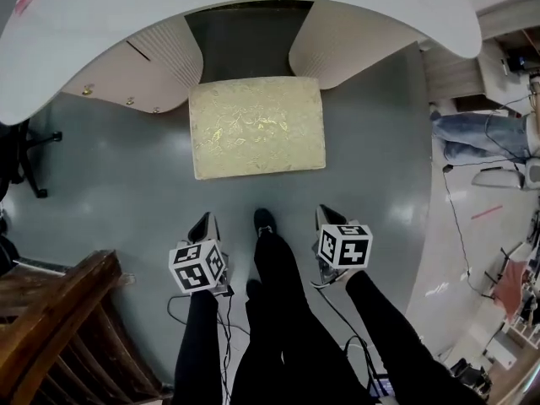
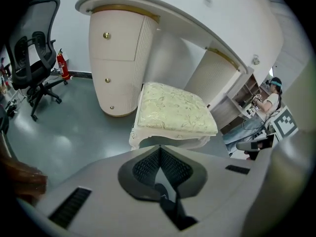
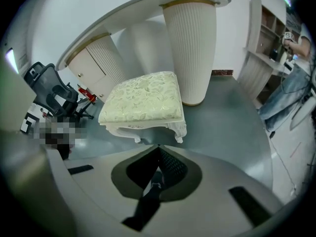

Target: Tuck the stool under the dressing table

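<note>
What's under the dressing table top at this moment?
Two ribbed pedestals with bare floor between. The stool stands in front, its far edge just between them, not under the top. The gap's back is shadowed.

Right tool (image 3: 158, 149) has its jaws pressed together with nothing between them, and it's aimed at the stool (image 3: 143, 102). There's the stool, a pale leaf-patterned cushion on carved white legs, standing on the grey floor (image 3: 227, 122) before the gap in the dressing table (image 3: 98, 63). It's close beside the ribbed right pedestal (image 3: 190, 48), with the curved worktop (image 3: 148, 11) arching above. A black office chair (image 3: 52, 95) stands off left.
</note>
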Tool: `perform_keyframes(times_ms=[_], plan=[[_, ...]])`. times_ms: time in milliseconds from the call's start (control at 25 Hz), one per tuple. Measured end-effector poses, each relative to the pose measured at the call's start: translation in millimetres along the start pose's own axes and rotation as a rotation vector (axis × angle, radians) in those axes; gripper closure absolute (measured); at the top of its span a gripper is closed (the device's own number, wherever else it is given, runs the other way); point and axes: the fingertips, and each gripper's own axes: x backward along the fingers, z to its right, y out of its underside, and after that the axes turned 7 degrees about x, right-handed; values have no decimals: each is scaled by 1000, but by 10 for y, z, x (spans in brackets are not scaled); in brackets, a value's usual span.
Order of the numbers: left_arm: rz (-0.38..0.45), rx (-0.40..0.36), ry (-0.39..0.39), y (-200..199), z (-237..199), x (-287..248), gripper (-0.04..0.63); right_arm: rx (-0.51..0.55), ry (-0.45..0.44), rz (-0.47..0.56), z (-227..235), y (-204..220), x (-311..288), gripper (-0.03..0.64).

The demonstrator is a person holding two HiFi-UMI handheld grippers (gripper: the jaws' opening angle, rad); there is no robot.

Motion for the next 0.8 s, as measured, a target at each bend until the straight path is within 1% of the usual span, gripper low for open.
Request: perform_keyframes(times_ms=[200, 360, 560, 800], plan=[[-22, -3, -9, 50, -149, -362, 588, -21, 4, -21, 68, 3, -413, 612], [-51, 11, -13, 167, -213, -627, 588, -34, 17, -34, 171, 21, -674, 612], [-76, 15, -22, 245, -303, -871, 588, -9, 26, -42, 220, -46, -923, 612], [-95, 8, -36, 224, -408, -1110, 588, 19, 39, -50, 312, -141, -1183, 612]])
